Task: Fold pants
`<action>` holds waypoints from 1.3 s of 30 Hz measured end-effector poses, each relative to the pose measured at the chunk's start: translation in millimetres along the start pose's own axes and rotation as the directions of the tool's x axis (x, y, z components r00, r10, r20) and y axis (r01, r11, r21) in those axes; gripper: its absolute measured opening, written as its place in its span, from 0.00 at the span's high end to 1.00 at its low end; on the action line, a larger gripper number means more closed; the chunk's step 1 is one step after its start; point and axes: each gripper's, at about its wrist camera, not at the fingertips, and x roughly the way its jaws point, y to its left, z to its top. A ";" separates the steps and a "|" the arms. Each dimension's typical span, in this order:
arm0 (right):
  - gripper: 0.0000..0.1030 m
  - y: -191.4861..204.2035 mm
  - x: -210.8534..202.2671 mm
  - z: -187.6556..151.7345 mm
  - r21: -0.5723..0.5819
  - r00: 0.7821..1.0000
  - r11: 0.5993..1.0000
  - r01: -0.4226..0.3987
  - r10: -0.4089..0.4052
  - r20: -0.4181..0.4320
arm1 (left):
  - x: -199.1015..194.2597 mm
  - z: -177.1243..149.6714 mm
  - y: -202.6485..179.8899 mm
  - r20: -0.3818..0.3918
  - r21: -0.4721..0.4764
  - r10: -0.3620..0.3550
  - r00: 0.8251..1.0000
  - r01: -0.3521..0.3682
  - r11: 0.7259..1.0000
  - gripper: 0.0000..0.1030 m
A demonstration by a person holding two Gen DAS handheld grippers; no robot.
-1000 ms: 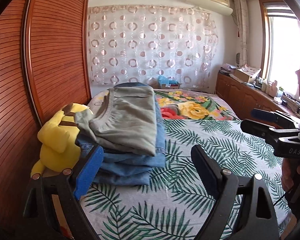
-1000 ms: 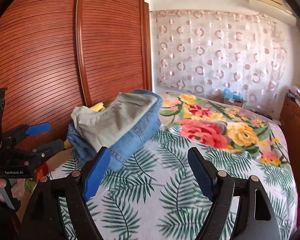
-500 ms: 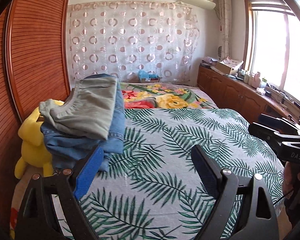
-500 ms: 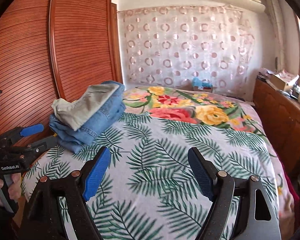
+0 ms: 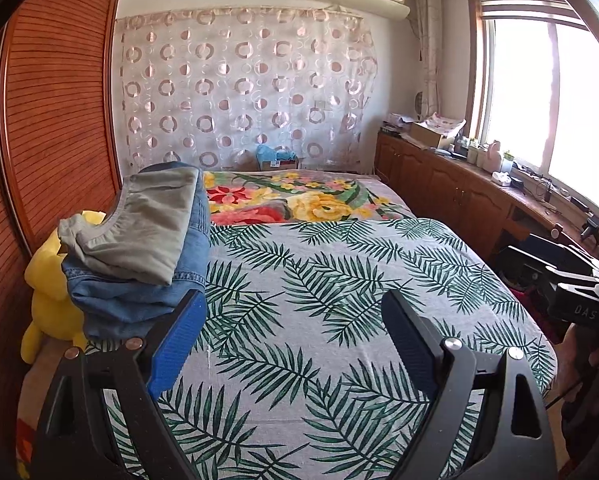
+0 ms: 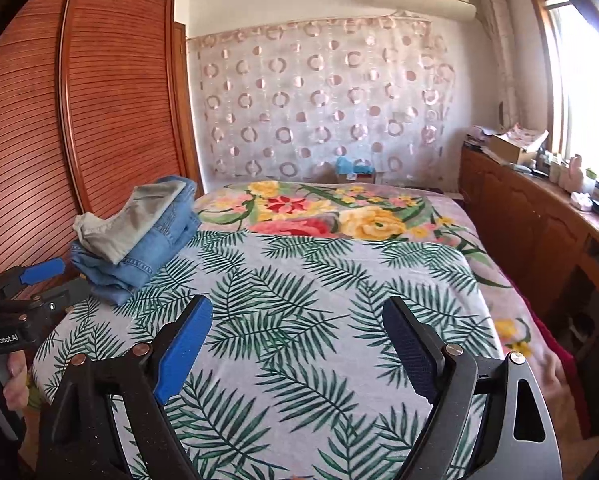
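Observation:
A folded pair of grey-green pants [image 5: 143, 232] [image 6: 135, 220] lies on top of a stack of folded blue jeans [image 5: 139, 300] [image 6: 151, 252] at the left edge of the bed. My left gripper [image 5: 293, 300] is open over the palm-leaf sheet, just right of the stack, with nothing between its fingers. My right gripper [image 6: 297, 308] hangs over the middle of the bed; its jaws are opening and hold nothing. The right gripper's body shows at the right edge of the left wrist view [image 5: 571, 280], and the left one at the left edge of the right wrist view [image 6: 23, 292].
The bed [image 5: 339, 280] carries a palm-leaf sheet in front and a floral blanket [image 6: 319, 212] behind. A yellow plush toy [image 5: 47, 280] sits between the stack and the slatted wooden wardrobe [image 5: 51, 120]. A low wooden cabinet [image 6: 539, 216] with clutter runs under the window.
Both grippers have swung right, away from the stack, which has slid toward the left of both views. More of the bed and the window side shows now. The right gripper's jaws stand slightly wider.

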 end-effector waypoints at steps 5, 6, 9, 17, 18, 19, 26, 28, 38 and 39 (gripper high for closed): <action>0.15 8.4 -20.3 0.1 0.017 0.999 1.000 0.018 -0.019 0.030 | -8.9 8.3 -4.7 0.012 0.010 0.011 1.000 -0.012 1.000 0.13; 0.15 11.2 -22.7 1.2 0.015 0.999 1.000 0.025 -0.025 0.036 | -11.1 10.5 -5.3 0.016 0.011 0.010 1.000 -0.011 1.000 0.13; 0.15 18.6 -34.9 1.7 0.016 0.998 1.000 0.025 -0.026 0.057 | -17.6 16.2 -7.0 0.028 0.014 0.009 1.000 -0.009 1.000 0.13; 0.14 35.0 -58.7 -2.5 0.021 0.993 1.000 0.020 -0.023 0.117 | -38.4 27.1 -8.4 0.065 0.021 0.010 0.998 -0.011 1.000 0.13; 0.14 36.9 -61.2 -4.0 0.023 0.992 1.000 0.020 -0.023 0.122 | -40.8 27.2 -8.5 0.070 0.023 0.012 0.997 -0.013 1.000 0.13; 0.14 34.9 -62.3 -6.0 0.024 0.992 1.000 0.018 -0.020 0.123 | -43.5 27.5 -8.5 0.076 0.023 0.012 0.997 -0.014 1.000 0.13; 0.14 35.6 -58.0 -12.5 0.024 0.992 0.999 0.033 -0.036 0.117 | -47.4 28.2 -7.3 0.082 0.021 0.015 0.996 -0.016 1.000 0.13; 0.14 35.0 -56.5 -12.7 0.026 0.992 0.999 0.038 -0.041 0.116 | -47.4 28.0 -7.9 0.082 0.020 0.013 0.997 -0.015 1.000 0.13; 0.14 28.4 -57.5 -4.4 0.027 0.992 0.999 0.042 -0.044 0.115 | -47.7 27.7 -7.8 0.083 0.022 0.015 0.996 -0.017 1.000 0.13; 0.14 28.5 -57.4 -4.9 0.027 0.992 0.999 0.041 -0.044 0.115 | -47.9 27.8 -7.6 0.083 0.021 0.014 0.996 -0.016 1.000 0.13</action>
